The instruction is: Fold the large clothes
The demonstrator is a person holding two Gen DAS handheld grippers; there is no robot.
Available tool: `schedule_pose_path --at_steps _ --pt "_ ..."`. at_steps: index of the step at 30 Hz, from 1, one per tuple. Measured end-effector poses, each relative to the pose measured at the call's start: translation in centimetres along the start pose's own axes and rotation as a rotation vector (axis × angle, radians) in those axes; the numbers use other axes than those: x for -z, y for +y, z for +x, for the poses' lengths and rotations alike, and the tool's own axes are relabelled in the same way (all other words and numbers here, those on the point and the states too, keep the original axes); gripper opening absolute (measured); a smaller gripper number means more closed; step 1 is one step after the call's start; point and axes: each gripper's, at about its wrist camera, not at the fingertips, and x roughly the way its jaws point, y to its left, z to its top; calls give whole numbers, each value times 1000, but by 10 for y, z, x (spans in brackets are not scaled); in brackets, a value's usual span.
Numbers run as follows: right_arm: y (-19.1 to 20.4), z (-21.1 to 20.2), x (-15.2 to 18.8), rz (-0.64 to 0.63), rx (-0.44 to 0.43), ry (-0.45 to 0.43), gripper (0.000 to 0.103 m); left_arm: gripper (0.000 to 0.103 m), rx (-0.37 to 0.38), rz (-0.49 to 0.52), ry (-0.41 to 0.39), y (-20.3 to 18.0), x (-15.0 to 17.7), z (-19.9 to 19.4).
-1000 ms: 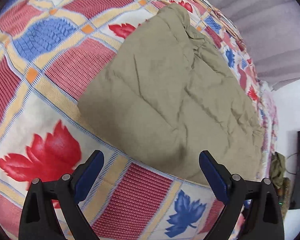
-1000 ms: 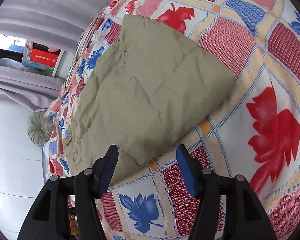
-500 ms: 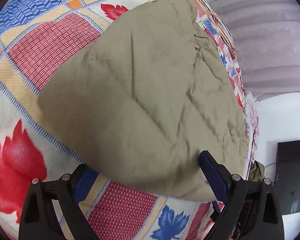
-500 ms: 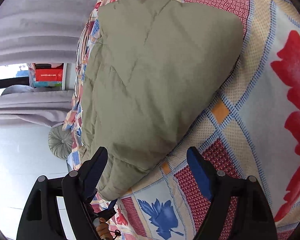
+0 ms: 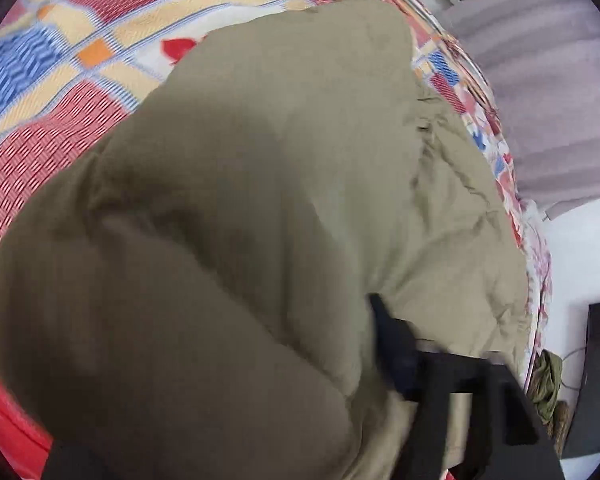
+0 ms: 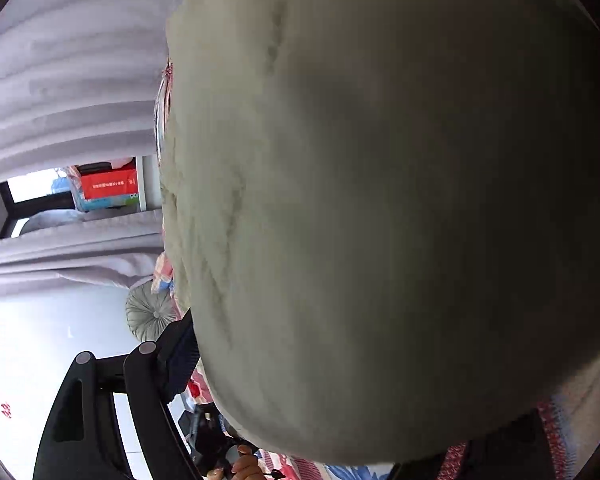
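Left gripper (image 5: 236,412): the near finger is buried under the olive quilted garment (image 5: 260,208); only the far finger (image 5: 396,356) shows, smeared by motion. Jaw spacing cannot be determined. The garment's near edge runs out of the picture below the claw.

Right gripper (image 6: 324,392): one finger (image 6: 180,360) is visible beside the garment (image 6: 380,200); the opposite finger is covered by cloth and lost in shadow. Grip state cannot be determined. Cloth pressed close ahead of the claw is blurred and conceals nearly all of the patterned bedspread (image 6: 556,436).

Both wrist views pressed against garment (image 5: 260,220)
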Motion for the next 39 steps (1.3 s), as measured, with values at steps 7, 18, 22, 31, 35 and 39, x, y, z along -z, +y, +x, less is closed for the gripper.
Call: schedule_pose_path --at_steps 7,18,22,31,35,39 --pt "10 -2 1 13 -20 29 23 17 -41 200 -79 -37 0 -35" --pt "13 -61 68 -32 -15 110 20 17 -56 289 -54 -18 65 -135" --pt "-7 -90 108 12 15 123 20 17 -104 291 11 19 115 -170" --pt "-65 -126 178 163 81 134 21 18 -173 254 172 93 187 -185" --pt "-69 -119 176 170 108 141 30 47 -221 219 199 112 193 -188" --pt "-60 -125 178 144 216 174 51 56 -274 224 206 127 195 -217"
